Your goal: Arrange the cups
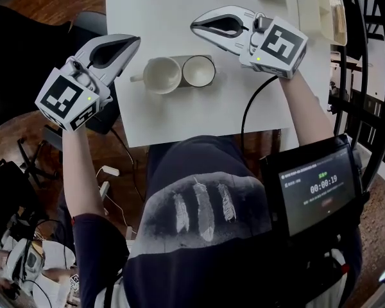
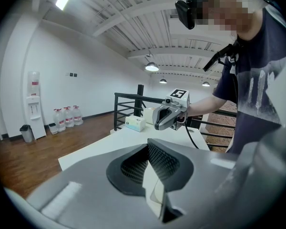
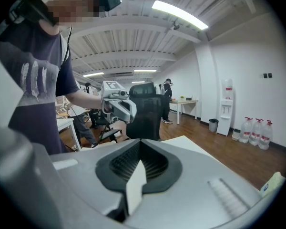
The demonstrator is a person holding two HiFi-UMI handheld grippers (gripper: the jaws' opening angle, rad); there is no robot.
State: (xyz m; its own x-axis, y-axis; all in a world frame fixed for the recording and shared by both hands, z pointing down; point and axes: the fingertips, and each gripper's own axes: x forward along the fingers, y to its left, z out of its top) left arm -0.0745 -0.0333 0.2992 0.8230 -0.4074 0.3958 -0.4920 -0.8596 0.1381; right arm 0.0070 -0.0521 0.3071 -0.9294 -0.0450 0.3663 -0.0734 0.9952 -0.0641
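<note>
Head camera overlooks table [image 1: 173, 18]; other two face inward.

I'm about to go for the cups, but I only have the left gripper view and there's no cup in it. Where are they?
Observer: The head view shows two white cups on the table: a handled mug and a handleless cup, side by side, rims seeming to touch.
Operator: Upright? Anything inside?
Observer: Both are upright and look empty. The mug's handle points toward the table edge where the left tongs hover.
Operator: Are the right tongs carrying anything?
Observer: No. The right gripper view shows the right tongs shut with nothing between them.
</note>
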